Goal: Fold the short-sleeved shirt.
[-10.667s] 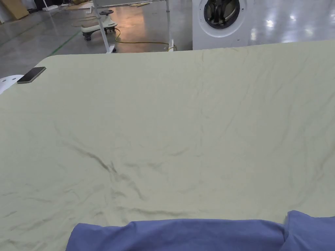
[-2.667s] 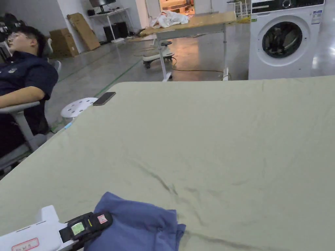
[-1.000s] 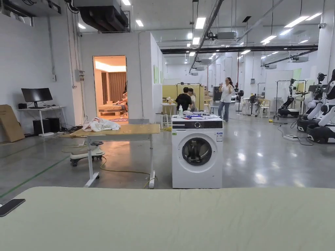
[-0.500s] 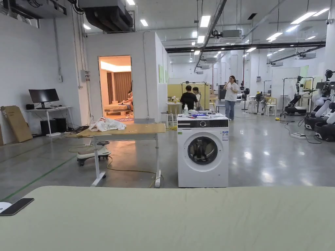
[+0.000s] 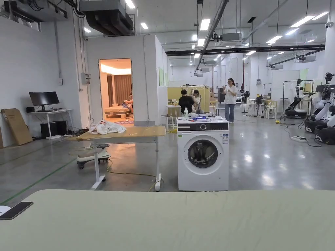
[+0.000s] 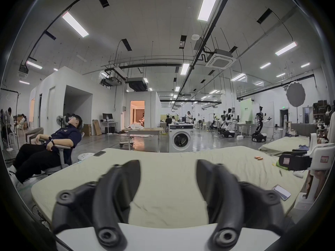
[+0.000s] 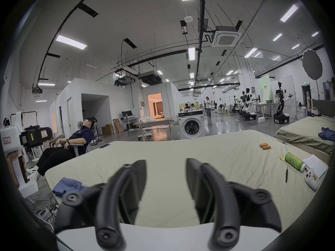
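In the right gripper view, the crumpled blue short-sleeved shirt (image 7: 68, 183) is lying at the lower left of the frame, on the near left corner of the pale green sheet-covered table (image 7: 181, 151), well apart from both grippers. The left gripper (image 6: 168, 171) is hanging over the sheet with its black jaws spread wide and holding nothing; the right gripper (image 7: 165, 169) is likewise gaping and holding nothing. At that frame's right, a green can (image 7: 293, 161) is lying tipped, its lettering too small to read. In the head view's centre, a white front-loading washing machine (image 5: 202, 153) is standing beyond the table.
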{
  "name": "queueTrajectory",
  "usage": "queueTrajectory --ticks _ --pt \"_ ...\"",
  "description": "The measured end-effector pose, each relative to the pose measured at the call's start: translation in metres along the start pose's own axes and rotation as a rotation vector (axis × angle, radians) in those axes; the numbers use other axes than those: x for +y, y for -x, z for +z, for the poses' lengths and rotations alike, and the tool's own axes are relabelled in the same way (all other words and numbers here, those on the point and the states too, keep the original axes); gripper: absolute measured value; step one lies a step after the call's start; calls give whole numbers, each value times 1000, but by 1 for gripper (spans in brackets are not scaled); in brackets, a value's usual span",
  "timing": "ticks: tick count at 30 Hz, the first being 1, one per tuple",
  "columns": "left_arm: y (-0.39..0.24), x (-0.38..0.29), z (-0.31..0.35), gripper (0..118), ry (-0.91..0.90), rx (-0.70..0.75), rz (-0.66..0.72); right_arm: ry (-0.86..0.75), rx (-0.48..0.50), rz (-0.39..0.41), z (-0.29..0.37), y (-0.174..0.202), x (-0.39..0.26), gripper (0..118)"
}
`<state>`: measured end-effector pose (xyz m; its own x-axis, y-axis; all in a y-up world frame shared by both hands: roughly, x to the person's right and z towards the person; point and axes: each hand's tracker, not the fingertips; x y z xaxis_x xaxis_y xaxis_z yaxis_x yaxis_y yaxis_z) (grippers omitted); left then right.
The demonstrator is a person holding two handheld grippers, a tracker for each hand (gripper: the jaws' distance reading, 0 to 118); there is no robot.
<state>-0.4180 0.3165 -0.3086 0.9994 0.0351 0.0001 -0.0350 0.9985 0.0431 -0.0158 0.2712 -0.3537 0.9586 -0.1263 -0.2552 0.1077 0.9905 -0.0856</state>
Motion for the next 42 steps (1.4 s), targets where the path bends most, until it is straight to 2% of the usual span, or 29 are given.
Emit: queueTrajectory --ticks 1,3,5,9,12,20,24,27,34,36,40,42 --pt "-1 1 1 77 -13 2 4 -11 7 -4 0 0 3 75" --pt "-3 5 1 91 -26 27 -1 -19 10 -1 1 1 9 97" --pt "-5 9 2 109 -31 40 -21 -38 11 25 2 5 13 108" --pt "-9 12 5 116 -46 38 -67 -72 18 73 8 13 19 110" --pt "-11 15 4 116 -48 39 -64 -92 21 79 9 16 20 118" --pt "-10 13 4 116 -39 19 -31 -65 -34 81 7 14 17 118" --pt "-12 10 2 116 -9 34 -59 -6 -28 -46 2 6 21 118" --pt "-12 9 1 116 3 33 -57 -14 24 -139 1 2 26 118" --pt "-12 7 0 116 15 9 -50 220 -110 -253 -11 16 39 118" --pt "-11 6 -1 116 21 -10 -37 269 -110 -297 -13 18 38 118" --pt "-11 3 -2 116 33 -21 -33 252 -100 -296 -13 24 34 118" --pt "-10 2 -2 116 35 -14 -40 243 -115 -267 -13 27 34 118"
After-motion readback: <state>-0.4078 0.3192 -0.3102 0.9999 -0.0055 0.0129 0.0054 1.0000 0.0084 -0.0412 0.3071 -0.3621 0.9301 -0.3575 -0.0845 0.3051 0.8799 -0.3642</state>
